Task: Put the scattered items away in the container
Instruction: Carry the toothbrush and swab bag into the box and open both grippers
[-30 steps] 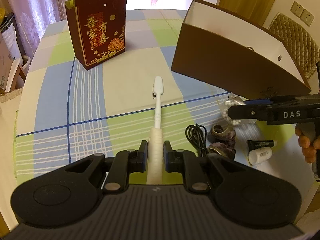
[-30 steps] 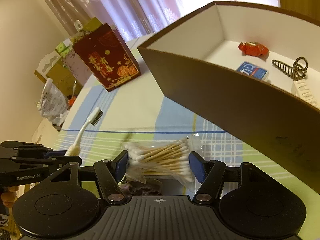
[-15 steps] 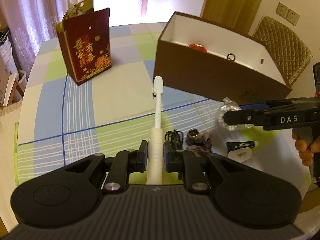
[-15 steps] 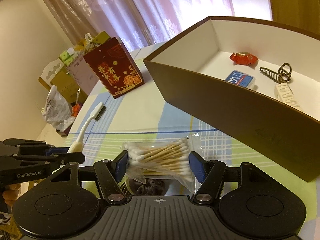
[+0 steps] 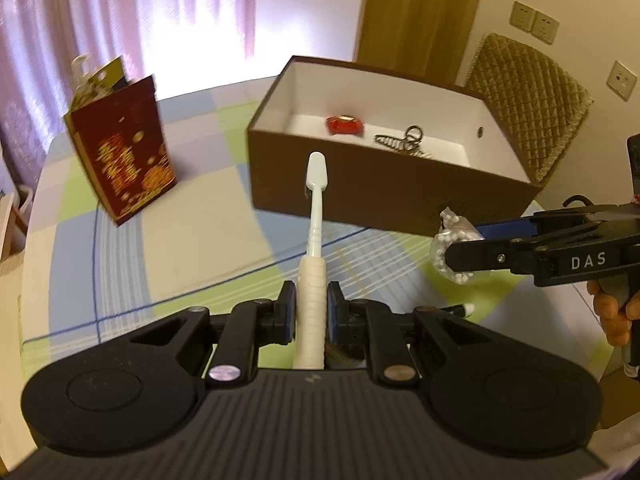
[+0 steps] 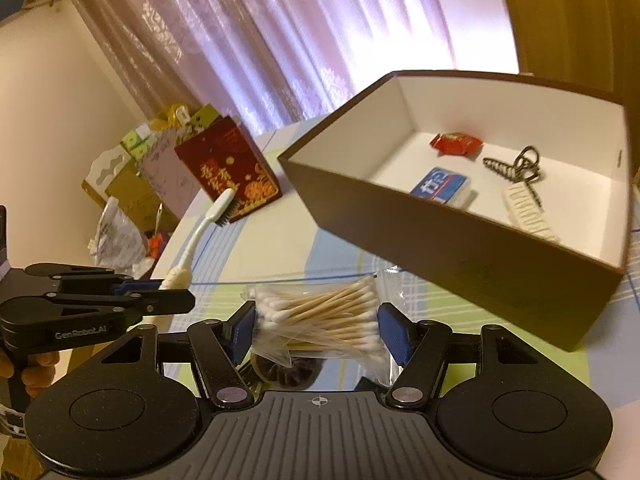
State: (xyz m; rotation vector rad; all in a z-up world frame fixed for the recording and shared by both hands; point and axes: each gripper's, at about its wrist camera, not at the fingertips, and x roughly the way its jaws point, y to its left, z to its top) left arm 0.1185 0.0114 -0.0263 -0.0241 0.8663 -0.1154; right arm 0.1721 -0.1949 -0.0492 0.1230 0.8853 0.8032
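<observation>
We view from both wrists, each camera looking forward along its fingers, raised above the table (image 5: 224, 208). Both face the brown box (image 5: 384, 184) (image 6: 460, 248) at close range. Each view also shows the red gift bag (image 5: 124, 148) (image 6: 228, 168) and the opposite gripper.

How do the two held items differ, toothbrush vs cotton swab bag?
The toothbrush is one rigid white stick, pointing forward along the left gripper; the cotton swab bag is a soft clear pouch of many sticks, lying crosswise in the right gripper. Both are held above the table, outside the brown box.
</observation>
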